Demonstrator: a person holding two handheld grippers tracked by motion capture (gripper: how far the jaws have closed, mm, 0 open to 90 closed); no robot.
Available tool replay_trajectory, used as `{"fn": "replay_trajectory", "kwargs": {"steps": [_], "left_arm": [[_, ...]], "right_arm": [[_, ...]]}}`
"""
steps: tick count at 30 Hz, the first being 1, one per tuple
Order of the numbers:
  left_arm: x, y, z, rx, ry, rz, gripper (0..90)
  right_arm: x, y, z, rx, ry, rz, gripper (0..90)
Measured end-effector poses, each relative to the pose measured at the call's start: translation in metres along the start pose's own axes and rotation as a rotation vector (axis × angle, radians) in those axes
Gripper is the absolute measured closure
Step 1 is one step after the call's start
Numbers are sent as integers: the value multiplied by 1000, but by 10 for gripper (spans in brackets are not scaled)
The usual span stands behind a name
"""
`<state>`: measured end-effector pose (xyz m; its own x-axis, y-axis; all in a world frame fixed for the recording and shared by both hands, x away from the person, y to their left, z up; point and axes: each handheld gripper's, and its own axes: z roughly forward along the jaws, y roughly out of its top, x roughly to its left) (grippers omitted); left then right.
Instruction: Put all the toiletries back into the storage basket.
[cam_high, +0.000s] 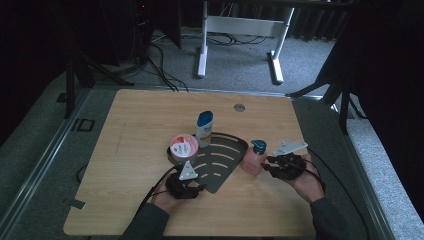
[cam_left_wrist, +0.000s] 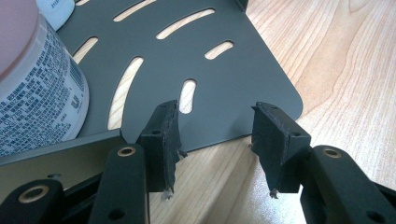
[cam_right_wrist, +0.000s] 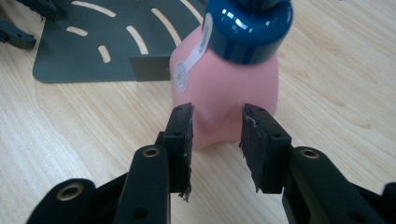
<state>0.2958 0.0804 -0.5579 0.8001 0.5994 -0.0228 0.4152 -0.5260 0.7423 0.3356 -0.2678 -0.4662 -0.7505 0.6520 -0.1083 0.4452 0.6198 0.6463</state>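
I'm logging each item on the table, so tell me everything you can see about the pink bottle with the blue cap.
The pink bottle looks like matte plastic, wide-bodied with a pinched waist, under a glossy dark blue cap and a white sticker strip. It stands upright on the wooden table, just beside the dark slotted tray. The right gripper is open, its jaws flanking the base.

Counter (cam_high: 135, 120): pale wood grain, seen from above.
Laid on it: slotted dark tray (cam_high: 220, 172); pink bottle (cam_high: 254, 159), just beside the tray.
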Motion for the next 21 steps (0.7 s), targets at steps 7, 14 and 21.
{"fn": "replay_trajectory", "kwargs": {"steps": [7, 14, 21], "left_arm": [[0, -1, 0, -4, 0, -3, 515], [0, -1, 0, -5, -2, -3, 515], [0, -1, -1, -7, -4, -5, 515]], "right_arm": [[-3, 8, 2, 10, 5, -9, 609], [-7, 15, 1, 15, 2, -14, 602], [-9, 21, 1, 18, 4, -23, 596]]}}
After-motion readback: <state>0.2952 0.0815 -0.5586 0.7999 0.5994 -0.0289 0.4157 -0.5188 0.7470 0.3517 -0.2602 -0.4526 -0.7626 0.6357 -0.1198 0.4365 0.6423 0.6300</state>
